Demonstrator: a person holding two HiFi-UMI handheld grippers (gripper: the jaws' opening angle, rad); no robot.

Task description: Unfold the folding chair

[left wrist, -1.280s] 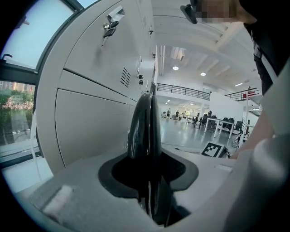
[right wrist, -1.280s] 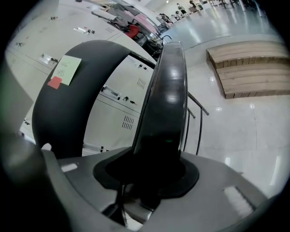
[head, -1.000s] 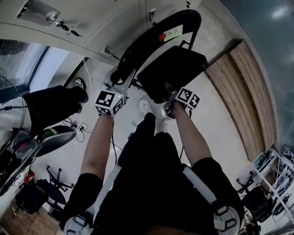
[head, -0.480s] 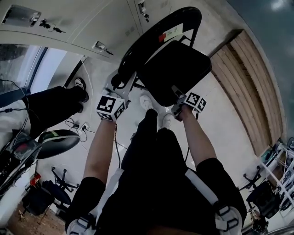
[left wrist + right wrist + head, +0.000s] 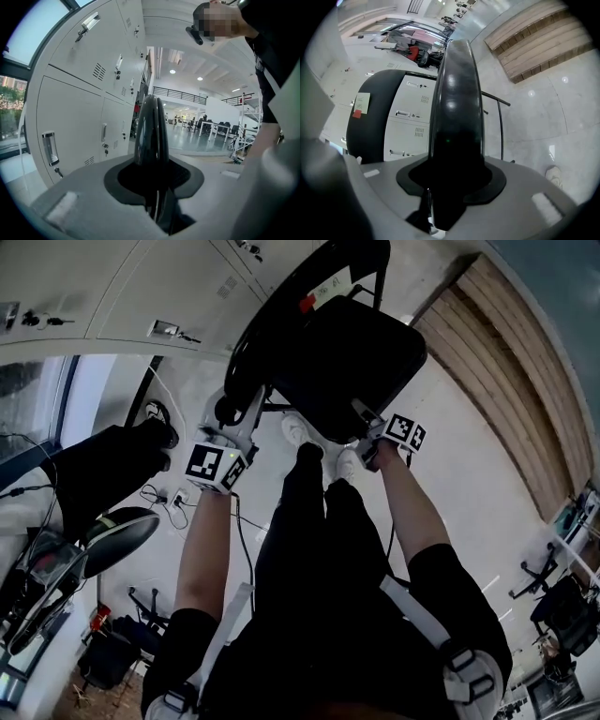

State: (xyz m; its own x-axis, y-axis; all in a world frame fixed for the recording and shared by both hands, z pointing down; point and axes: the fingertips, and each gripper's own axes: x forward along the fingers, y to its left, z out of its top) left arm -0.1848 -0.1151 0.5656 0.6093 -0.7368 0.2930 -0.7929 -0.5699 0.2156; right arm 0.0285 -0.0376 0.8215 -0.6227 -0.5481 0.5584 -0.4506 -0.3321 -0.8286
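A black folding chair stands in front of me in the head view, its curved backrest [image 5: 309, 277] bearing a pale label [image 5: 330, 292] and its square seat [image 5: 347, 352] tilted out from it. My left gripper [image 5: 234, 413] is shut on the chair's black frame at the backrest's left end [image 5: 151, 131]; its jaws have just been closing with that black edge between them. My right gripper [image 5: 361, 423] is shut on the seat's near edge [image 5: 454, 103]. Beyond that edge, the right gripper view shows the backrest [image 5: 375, 117].
Grey lockers [image 5: 141, 287] line the wall behind the chair. A strip of wooden boards [image 5: 506, 362] lies on the floor at the right. Cables [image 5: 159, 493] and a black office chair [image 5: 112, 531] are at the left. My white shoes [image 5: 300, 432] stand under the seat.
The seat has swung further out from the backrest and shows more of its face. Both grippers have shifted with the chair, which now sits higher in the head view.
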